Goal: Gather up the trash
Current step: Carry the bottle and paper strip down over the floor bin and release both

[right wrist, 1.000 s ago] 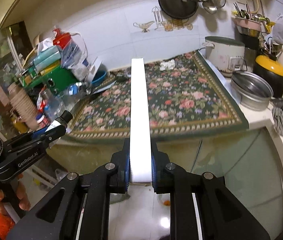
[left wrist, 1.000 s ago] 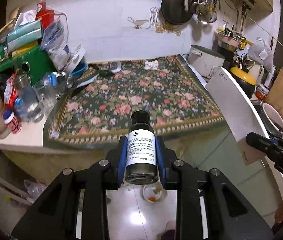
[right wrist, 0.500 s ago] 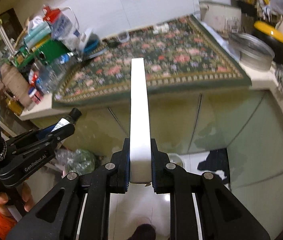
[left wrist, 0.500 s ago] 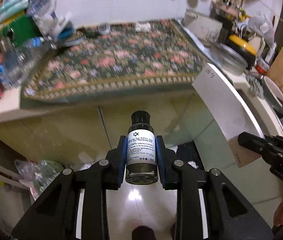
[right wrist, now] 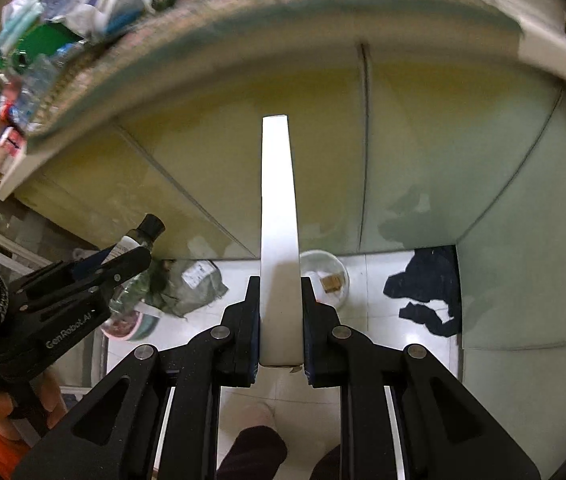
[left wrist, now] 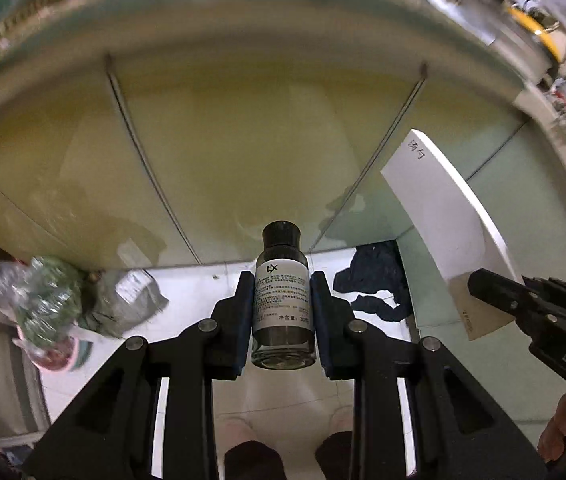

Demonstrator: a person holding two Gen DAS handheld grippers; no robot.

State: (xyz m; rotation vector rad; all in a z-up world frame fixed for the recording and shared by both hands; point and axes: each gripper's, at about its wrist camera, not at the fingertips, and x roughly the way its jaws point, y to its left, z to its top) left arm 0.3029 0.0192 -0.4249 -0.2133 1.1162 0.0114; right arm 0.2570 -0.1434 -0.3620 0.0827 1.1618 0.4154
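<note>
Holding a small dark bottle (left wrist: pixel 282 304) dead centre of the frame, the left gripper (left wrist: pixel 282 312) has its jaws clamped on the white label. Over on the other side, the right gripper (right wrist: pixel 281 320) is pinching a flat white box (right wrist: pixel 279 240) edge-on, also mid-frame. Both point down at the pale floor (right wrist: pixel 371 320), with a dark cloth (right wrist: pixel 427 292) at right and a crumpled bag (left wrist: pixel 127 300) lower left.

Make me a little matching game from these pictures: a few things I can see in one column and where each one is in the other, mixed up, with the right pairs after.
Things:
1. small dark bottle
2. flat white box
3. dark cloth
4. white bowl

Places:
A. crumpled on the floor in the cabinet corner
B. clamped in the right gripper
C. on the floor, behind the white box
D. clamped in the left gripper

Pairs: 1-D, 2-B, 3-A, 4-C
</note>
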